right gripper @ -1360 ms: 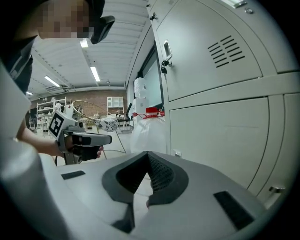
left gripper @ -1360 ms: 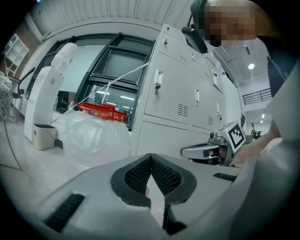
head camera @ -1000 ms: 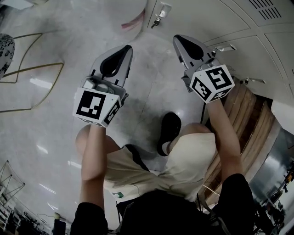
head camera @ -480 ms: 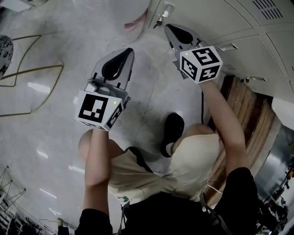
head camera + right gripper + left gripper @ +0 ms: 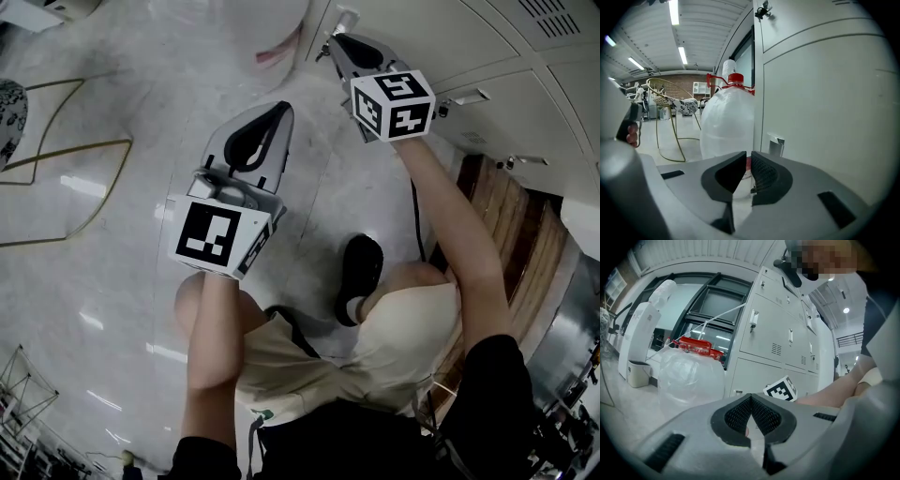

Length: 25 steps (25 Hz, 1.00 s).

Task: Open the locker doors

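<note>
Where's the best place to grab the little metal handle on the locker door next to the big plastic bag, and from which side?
Take the handle by its small metal tab, which stands out from the door near the edge beside the bag. Come in head-on at the door face, jaws either side of the tab; the flat door probably offers nothing else to pinch.

The bag (image 5: pixel 726 122) stands on the floor (image 5: pixel 122 244) just beside the lockers (image 5: pixel 825 93).
</note>
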### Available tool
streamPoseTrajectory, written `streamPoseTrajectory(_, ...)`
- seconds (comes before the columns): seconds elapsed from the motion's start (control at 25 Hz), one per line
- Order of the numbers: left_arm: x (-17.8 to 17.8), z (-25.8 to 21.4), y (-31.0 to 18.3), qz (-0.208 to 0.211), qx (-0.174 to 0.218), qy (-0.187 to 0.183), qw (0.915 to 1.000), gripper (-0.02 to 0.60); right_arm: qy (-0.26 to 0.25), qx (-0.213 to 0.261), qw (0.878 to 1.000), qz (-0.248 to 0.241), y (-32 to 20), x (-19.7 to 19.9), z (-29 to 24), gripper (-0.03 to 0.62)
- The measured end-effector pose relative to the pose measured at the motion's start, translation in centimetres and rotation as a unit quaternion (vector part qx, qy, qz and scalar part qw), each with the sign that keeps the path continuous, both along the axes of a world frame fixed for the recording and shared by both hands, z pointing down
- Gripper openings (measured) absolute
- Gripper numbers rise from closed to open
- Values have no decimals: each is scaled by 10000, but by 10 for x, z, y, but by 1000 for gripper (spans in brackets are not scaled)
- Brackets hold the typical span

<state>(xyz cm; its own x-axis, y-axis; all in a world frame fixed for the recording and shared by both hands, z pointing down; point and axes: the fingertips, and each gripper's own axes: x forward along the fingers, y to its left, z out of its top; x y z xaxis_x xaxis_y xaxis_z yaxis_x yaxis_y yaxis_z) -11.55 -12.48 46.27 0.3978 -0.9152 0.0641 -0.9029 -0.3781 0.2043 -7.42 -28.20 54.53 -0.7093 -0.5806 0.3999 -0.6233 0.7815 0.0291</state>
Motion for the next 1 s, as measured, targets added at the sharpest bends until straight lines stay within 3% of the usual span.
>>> streamPoseTrajectory(0.28, 9, 0, 3, 39, -161, 3, 9999, 15, 48, -73, 9996, 253, -17, 2, 17, 71)
streamPoseTrajectory(0.56, 6, 1, 5, 7, -39, -123, 9999, 15, -50, -58, 9992, 401, -29, 0, 21, 115)
streamPoseTrajectory(0.68, 8, 3, 6, -6, -202, -59, 9998, 15, -90, -83, 9988, 483, -36, -1, 21, 121)
streamPoseTrajectory(1.0, 7, 0, 6, -27, -58, -105, 9999, 15, -64, -95, 9985, 533, -39, -7, 25, 129)
